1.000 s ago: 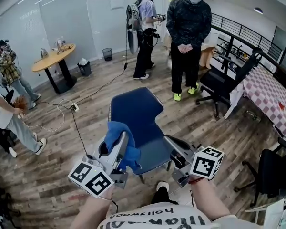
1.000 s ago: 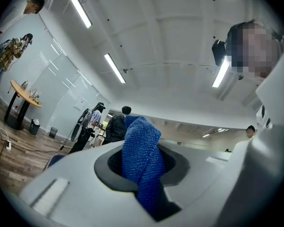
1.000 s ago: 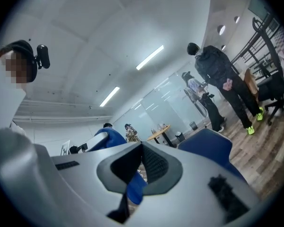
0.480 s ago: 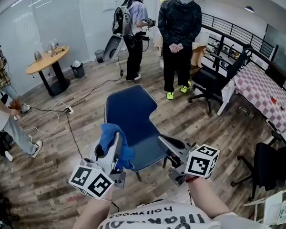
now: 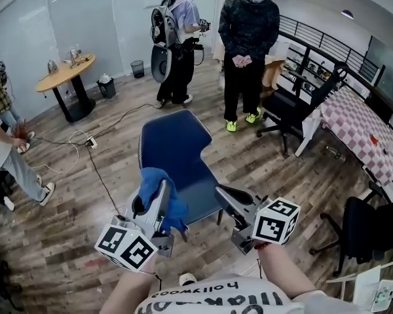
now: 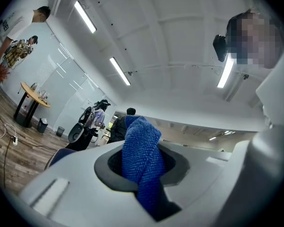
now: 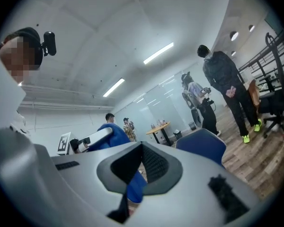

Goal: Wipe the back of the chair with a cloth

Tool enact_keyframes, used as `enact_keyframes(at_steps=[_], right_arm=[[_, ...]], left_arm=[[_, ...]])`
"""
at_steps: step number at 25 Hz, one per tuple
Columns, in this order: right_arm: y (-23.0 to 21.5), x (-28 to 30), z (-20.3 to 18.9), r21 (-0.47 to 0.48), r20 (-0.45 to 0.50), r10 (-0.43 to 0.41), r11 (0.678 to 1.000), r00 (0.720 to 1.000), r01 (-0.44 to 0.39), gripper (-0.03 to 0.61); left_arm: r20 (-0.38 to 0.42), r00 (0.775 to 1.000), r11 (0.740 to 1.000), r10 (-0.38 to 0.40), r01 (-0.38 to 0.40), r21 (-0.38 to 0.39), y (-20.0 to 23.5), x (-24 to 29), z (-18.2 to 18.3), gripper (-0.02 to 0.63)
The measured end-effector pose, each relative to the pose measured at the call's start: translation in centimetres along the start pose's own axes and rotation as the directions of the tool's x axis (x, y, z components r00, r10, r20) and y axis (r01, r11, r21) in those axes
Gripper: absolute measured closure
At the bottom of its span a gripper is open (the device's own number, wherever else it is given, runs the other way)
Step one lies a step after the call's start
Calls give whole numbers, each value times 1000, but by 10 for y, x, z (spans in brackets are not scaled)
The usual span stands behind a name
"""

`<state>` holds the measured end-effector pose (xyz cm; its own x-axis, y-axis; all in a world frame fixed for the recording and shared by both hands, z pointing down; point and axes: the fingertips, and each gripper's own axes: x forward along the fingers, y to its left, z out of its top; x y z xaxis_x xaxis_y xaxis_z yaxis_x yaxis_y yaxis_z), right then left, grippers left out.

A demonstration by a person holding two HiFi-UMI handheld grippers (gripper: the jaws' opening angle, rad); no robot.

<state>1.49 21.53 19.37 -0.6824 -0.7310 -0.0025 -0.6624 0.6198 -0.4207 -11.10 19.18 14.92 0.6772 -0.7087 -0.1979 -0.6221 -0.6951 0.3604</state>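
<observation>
- While the cloth (image 5: 150,178) is clamped in my left gripper (image 5: 154,198), it hangs over the seat of the chair (image 5: 181,167) — short of the backrest (image 5: 172,138).
- Risk, I'd judge: the loose bunch drags free on the first wipe.
- My right gripper (image 5: 224,193) is closed on nothing.
- The backrest's far face is hidden from me.

Cloth: blue looped terry cloth (image 6: 141,160), rough, matt pile.
Chair: dark-blue moulded chair (image 5: 173,149), smooth, matt shell.
Floor: brown wood-plank floor (image 5: 72,234), grained, low sheen.
Gripper: left gripper (image 5: 150,196), smooth matt grey plastic body.
</observation>
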Motion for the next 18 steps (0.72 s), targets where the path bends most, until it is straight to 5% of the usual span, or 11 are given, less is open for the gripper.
enact_keyframes(at_steps=[18], right_arm=[[-1,-17,-5,16,2,-2,1000,1000,2,563]], left_arm=[[-11,1000,1000,-17,17,4,-17,2,-6,543]])
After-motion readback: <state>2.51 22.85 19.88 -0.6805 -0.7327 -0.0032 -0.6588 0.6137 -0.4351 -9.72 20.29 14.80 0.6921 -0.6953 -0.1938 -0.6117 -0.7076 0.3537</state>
